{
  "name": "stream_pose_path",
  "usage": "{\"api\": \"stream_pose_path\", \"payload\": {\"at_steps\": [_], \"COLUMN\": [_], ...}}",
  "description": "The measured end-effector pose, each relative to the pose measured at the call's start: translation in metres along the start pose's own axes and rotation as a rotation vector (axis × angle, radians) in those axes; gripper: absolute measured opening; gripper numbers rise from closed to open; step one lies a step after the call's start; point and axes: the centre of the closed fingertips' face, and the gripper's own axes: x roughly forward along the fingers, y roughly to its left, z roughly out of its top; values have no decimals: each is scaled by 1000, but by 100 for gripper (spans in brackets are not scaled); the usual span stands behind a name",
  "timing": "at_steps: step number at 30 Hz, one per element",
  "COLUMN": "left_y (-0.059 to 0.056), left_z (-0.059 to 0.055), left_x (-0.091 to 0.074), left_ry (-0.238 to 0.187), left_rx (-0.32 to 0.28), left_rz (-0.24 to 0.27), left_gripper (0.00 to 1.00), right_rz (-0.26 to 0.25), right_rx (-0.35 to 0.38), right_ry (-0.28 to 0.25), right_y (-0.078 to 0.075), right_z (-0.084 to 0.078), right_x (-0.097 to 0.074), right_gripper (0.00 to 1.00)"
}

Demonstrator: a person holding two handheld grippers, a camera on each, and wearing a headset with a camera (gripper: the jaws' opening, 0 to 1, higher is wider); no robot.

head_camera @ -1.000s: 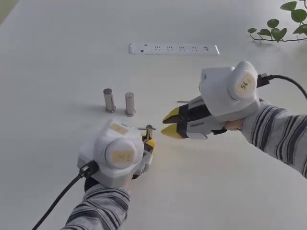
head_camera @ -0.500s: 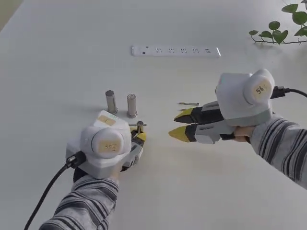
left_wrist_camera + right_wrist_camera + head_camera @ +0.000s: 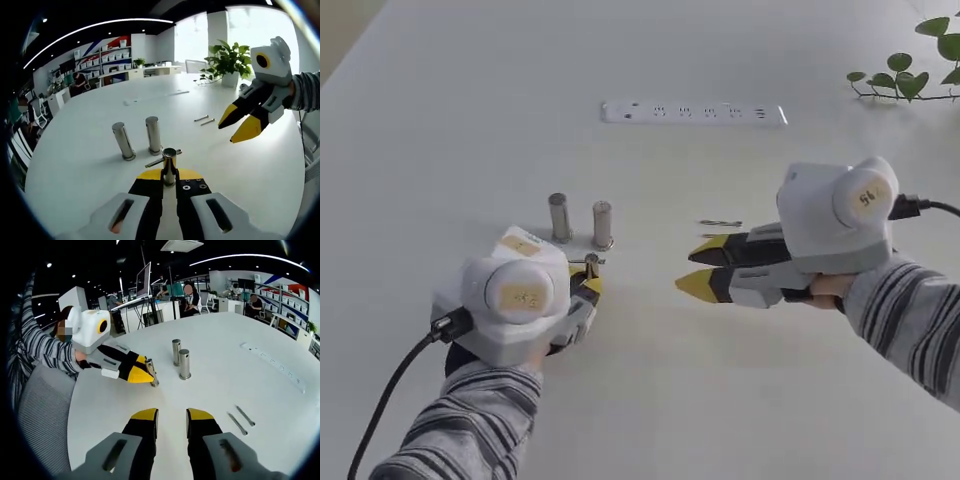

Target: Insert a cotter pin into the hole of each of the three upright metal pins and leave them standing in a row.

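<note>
We are clamping the left tongs (image 3: pixel 169 176) on the one cottered metal pin (image 3: pixel 169 159); the right tongs (image 3: pixel 171 417) are gaping, empty; two bare pins (image 3: pixel 123 141) are awaiting loose cotter pins (image 3: pixel 202 118).

Open-plan office: a large white table (image 3: pixel 90 150) lies under the left gripper (image 3: pixel 169 175), with stocked wall shelves (image 3: pixel 107 60) far ahead to its left and a potted plant (image 3: pixel 227 57) ahead to its right, while beyond the right gripper (image 3: pixel 172 416) stand a desk monitor (image 3: pixel 145 280), seated people (image 3: pixel 192 304) and ceiling spotlights (image 3: pixel 49 264).
</note>
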Motion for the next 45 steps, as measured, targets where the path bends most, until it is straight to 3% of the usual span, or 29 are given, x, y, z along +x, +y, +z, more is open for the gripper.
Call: {"api": "stream_pose_path", "payload": {"at_steps": [7,9,12,18,29,32,41,45], "left_y": [19,24,29,30,28,27,29,30], "left_z": [-3,-4,-5,-9,-9,-14,-27,-27], "left_x": [-5,-6,-7,-5,-4,-3,-3,-5], "left_ry": [8,13,9,11,8,21,49,43], "left_rx": [17,46,28,20,57,91,99,95], "left_rz": [17,27,24,7,-14,-18,-13,-11], "left_gripper": [5,5,5,5,6,6,6,9], "right_rz": [4,3,3,4,-2,-1,-3,-3], "right_rx": [2,3,4,0,13,9,0,6], "right_ry": [-3,-3,-2,7,12,17,18,15], "right_y": [5,7,10,10,10,10,11,9], "right_z": [3,4,4,2,-1,-2,-2,-2], "right_x": [3,3,5,8,9,10,10,12], "right_gripper": [18,18,19,19,19,19,20,21]}}
